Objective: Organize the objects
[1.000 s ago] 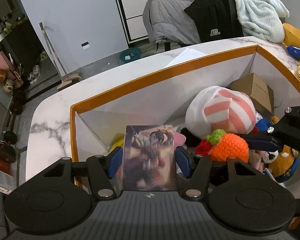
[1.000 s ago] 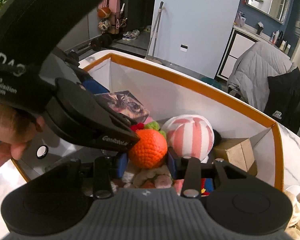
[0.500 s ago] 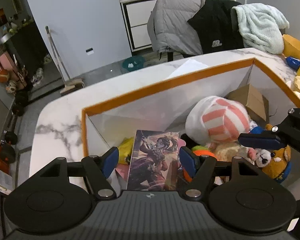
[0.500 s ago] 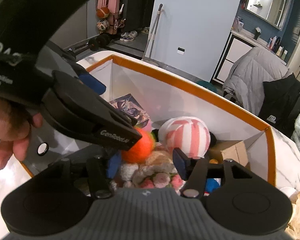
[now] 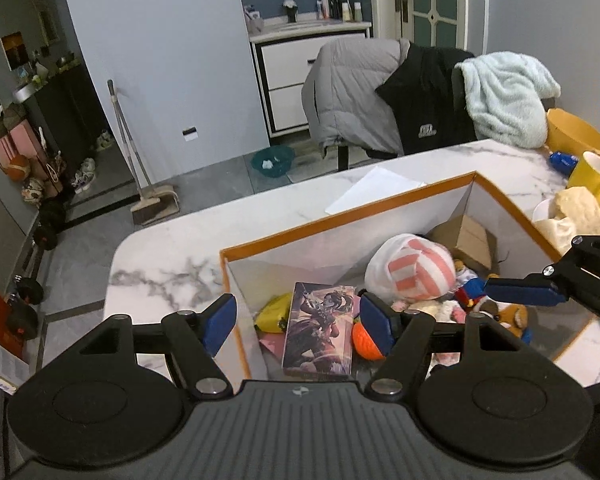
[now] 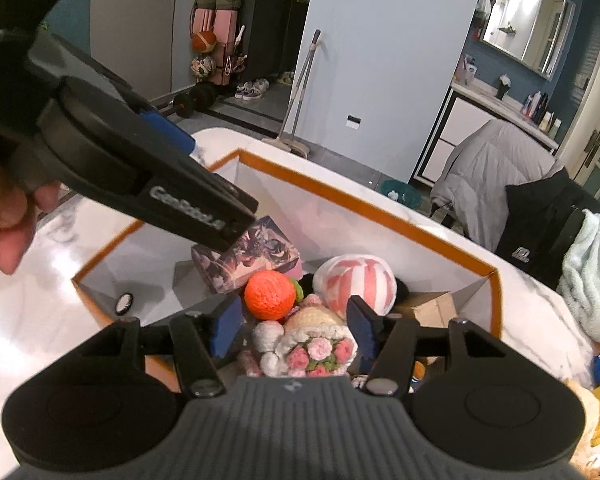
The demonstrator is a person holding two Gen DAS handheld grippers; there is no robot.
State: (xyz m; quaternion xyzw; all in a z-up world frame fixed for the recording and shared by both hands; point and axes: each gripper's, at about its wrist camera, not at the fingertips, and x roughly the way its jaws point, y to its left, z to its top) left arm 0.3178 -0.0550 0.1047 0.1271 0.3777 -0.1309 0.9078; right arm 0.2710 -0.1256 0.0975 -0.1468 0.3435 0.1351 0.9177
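Note:
A white storage box with an orange rim (image 5: 340,220) (image 6: 380,208) stands on the marble table. In it lie a picture-printed card box (image 5: 320,328) (image 6: 256,256), an orange knitted ball (image 6: 270,295) (image 5: 363,342), a pink-striped plush (image 5: 416,270) (image 6: 354,280), a knitted bouquet (image 6: 316,340) and a cardboard box (image 5: 468,240). My left gripper (image 5: 298,324) is open and empty above the card box. My right gripper (image 6: 292,330) is open and empty above the ball and bouquet. The right gripper also shows in the left wrist view (image 5: 520,290).
A yellow mug (image 5: 590,174), a yellow bowl (image 5: 576,132) and crumpled paper (image 5: 572,208) stand on the table right of the box. A white sheet (image 5: 374,194) lies behind it. A chair with jackets and a towel (image 5: 420,96) is beyond the table.
Both grippers have opened and risen. The left let go of the card box and the right let go of the orange ball; both now lie in the storage box.

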